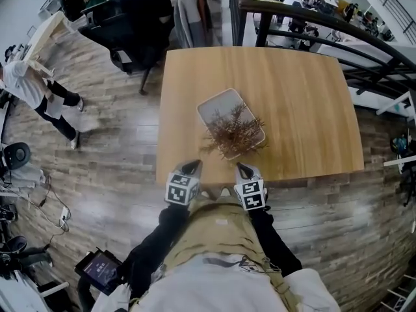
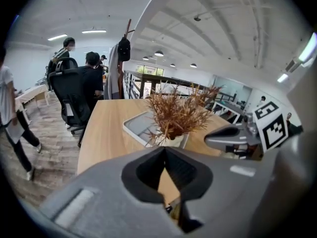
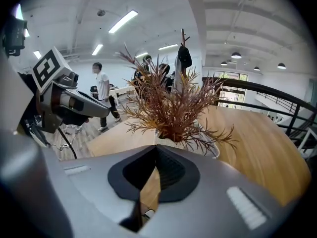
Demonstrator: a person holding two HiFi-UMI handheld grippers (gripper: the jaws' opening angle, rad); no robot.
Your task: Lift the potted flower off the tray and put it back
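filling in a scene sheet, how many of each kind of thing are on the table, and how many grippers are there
potted flower: 1
tray: 1
gripper: 2 (left gripper, right gripper)
total: 4

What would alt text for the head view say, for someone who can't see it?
A potted flower with dry brown sprigs stands on a grey tray on a wooden table. At its near edge, the left gripper and right gripper point toward it.
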